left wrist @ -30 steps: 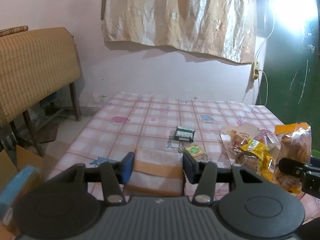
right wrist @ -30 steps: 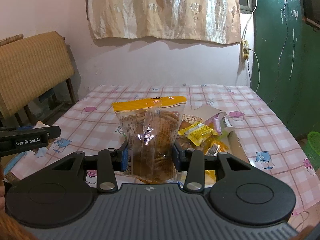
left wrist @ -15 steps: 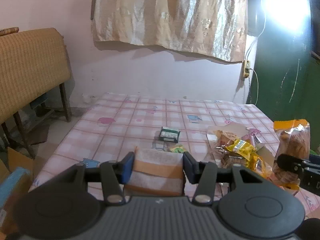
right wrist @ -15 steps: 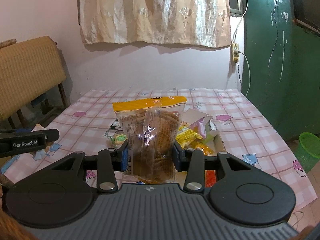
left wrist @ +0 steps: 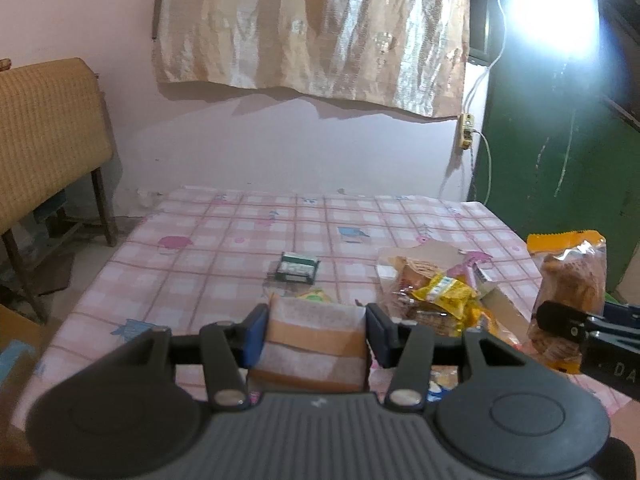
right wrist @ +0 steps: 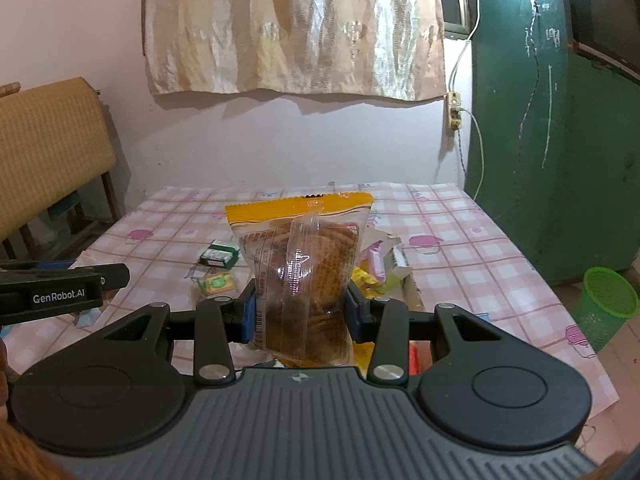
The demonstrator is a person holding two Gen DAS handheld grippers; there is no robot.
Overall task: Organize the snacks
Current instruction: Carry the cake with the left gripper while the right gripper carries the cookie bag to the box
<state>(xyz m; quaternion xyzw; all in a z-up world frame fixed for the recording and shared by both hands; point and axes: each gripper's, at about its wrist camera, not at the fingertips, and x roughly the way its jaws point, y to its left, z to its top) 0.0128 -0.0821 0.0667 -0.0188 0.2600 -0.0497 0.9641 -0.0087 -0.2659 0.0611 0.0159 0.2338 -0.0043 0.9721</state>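
My left gripper [left wrist: 314, 330] is shut on a white and tan snack packet [left wrist: 314, 344], held above the near part of the pink checked table [left wrist: 224, 248]. My right gripper [right wrist: 298, 308] is shut on an upright clear bag of brown biscuits with an orange top [right wrist: 304, 276]; the same bag [left wrist: 570, 280] shows at the right of the left wrist view. A cardboard box of mixed snacks [left wrist: 436, 292] lies on the table behind it. A small green packet [left wrist: 298, 268] and a yellow-green packet [right wrist: 216, 282] lie loose on the table.
A woven chair [left wrist: 44, 132] stands to the left of the table. A green basket [right wrist: 608, 304] sits on the floor at the right, by a green door [right wrist: 552, 140]. A curtain [right wrist: 296, 24] hangs on the back wall. A cardboard box [left wrist: 16, 344] sits low left.
The left gripper has shifted with its packet, so the table and the loose packets sit further away and lower in its view. The right gripper's view has also turned a little.
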